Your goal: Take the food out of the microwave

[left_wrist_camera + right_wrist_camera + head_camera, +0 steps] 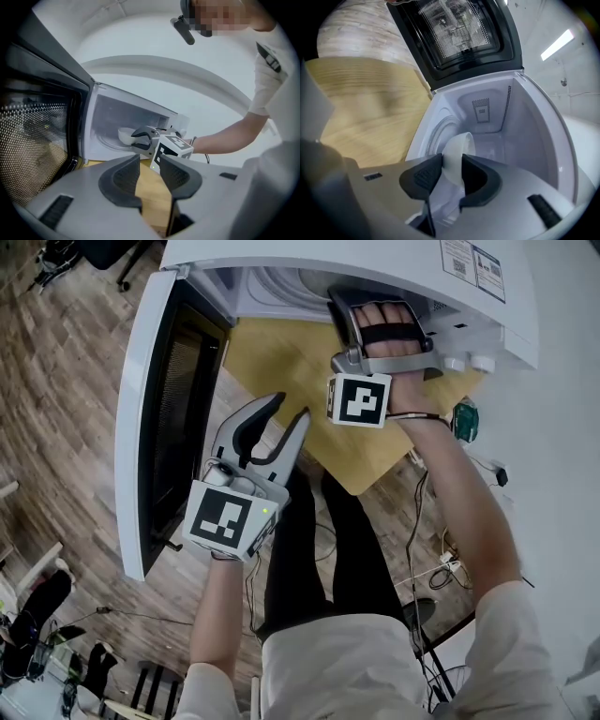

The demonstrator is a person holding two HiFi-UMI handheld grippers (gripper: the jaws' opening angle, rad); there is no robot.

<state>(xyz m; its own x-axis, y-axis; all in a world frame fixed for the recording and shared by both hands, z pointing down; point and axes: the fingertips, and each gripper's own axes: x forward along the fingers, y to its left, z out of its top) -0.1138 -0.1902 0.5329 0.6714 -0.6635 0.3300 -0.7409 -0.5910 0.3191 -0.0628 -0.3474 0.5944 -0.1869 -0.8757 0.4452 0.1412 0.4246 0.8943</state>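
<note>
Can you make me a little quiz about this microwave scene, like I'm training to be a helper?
1. True or false: the left gripper is holding something.
2. Pick one. What is between the right gripper's jaws? A: a spoon. B: the rim of the white bowl. C: a cup.
3. Fill in the blank: the white bowl is inside the ____, whose door stands open.

Key
1. False. Its jaws are apart with nothing between them.
2. B. The jaws are closed on the bowl's rim.
3. Microwave.
</note>
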